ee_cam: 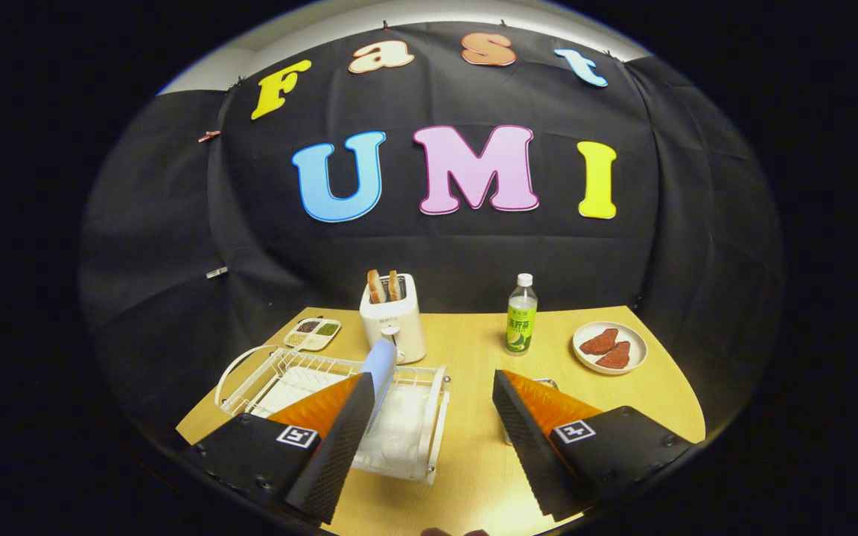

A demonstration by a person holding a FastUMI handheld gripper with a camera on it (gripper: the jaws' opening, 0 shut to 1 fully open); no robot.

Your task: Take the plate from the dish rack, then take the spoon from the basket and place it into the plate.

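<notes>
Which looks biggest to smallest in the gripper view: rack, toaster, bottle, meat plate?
1. Rack, largest by far, though nearest the camera.
2. Toaster.
3. Meat plate and bottle: too close to rank; plate wider, bottle taller.
The claw is open above the table.

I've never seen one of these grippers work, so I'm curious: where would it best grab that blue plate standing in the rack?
Probably the plate's top rim, coming down from above. It stands on edge in the rack, so only its upper edge is free, thin enough to slip between the fingers. The gripper is open, the plate beside one finger.
</notes>
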